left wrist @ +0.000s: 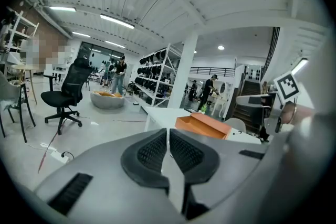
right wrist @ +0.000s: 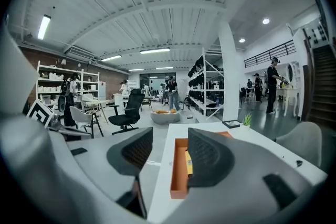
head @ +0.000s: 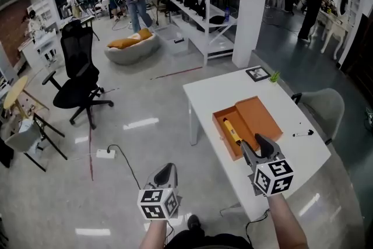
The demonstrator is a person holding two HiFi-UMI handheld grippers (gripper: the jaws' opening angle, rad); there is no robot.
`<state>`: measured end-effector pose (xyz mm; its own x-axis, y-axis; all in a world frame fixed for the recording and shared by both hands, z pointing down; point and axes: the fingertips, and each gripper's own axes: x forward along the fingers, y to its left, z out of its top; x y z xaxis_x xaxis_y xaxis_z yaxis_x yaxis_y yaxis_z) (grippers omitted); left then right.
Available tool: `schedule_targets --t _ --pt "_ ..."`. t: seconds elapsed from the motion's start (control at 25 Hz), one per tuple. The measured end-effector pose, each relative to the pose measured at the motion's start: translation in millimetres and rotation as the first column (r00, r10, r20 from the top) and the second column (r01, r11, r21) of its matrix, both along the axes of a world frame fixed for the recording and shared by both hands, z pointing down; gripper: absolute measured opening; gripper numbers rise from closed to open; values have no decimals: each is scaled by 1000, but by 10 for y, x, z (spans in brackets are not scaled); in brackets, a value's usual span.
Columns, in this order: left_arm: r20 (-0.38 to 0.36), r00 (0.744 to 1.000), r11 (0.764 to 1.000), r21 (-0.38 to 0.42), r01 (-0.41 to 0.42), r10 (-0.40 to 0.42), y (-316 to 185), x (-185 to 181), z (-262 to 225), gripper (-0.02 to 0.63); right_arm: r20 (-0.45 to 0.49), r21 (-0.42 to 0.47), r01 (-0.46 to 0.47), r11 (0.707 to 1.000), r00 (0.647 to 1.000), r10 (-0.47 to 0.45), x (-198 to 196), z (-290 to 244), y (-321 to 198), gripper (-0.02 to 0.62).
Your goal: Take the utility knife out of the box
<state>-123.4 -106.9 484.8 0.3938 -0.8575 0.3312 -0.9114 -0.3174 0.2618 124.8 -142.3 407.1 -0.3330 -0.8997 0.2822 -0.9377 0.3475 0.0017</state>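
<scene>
Grey left gripper (head: 165,172) and right gripper (head: 260,145), black ribbed pads (left wrist: 152,152), white cubes (head: 158,204) bearing black square markers

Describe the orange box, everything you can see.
The orange box looks like cardboard: shallow, rectangular and open, with its lid laid flat beside the tray. It sits flat on the white table. A yellow utility knife lies lengthwise in the tray. The right gripper hangs open by the box's near end.

Right gripper (right wrist: 169,157) jaws apart, empty; orange box (right wrist: 178,176) ahead, knife (right wrist: 188,162) inside
</scene>
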Motion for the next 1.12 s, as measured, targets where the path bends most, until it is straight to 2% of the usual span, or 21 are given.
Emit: schedule_targets --t 0.56,1.12 --pt "-3 1000 1000 -13 4 -4 -409 -278 67 21 -115 -45 -12 999 993 7 -111 260 -609 196" --pt "2 1000 1000 -19 4 -4 -1062 -217 75 21 -146 -128 -3 992 989 -16 -95 679 -1233 186"
